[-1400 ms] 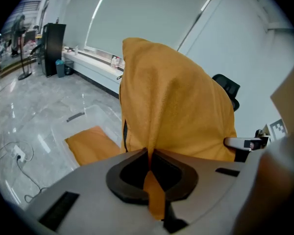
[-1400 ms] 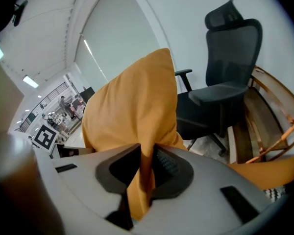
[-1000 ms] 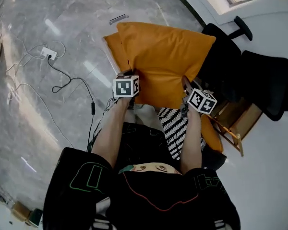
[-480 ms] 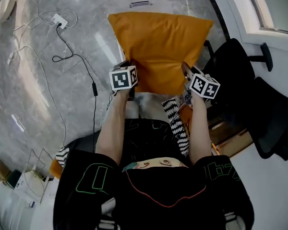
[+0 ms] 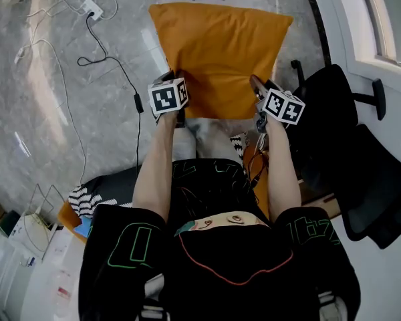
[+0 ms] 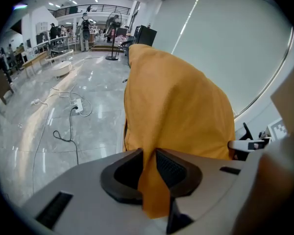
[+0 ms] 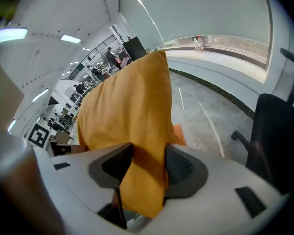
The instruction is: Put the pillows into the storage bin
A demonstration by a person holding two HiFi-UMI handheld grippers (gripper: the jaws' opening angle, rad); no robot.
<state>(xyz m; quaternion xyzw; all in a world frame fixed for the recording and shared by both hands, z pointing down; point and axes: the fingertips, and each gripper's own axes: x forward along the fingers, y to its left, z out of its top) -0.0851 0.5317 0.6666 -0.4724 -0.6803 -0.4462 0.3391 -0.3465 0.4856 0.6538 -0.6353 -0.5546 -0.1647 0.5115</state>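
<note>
With the left gripper (image 6: 148, 166) and right gripper (image 7: 148, 169) both opening their jaws around the orange pillow's (image 5: 217, 59) near edge, uneven release could drop it askew.

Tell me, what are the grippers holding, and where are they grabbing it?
The orange pillow. The left gripper and the right gripper each pinch a corner of its near edge, though both sets of jaws are opening.

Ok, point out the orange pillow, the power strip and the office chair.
orange pillow (image 5: 217, 52), head view, middle of its face
power strip (image 5: 91, 7), head view, its white body
office chair (image 5: 327, 109), head view, its black upholstery
</note>
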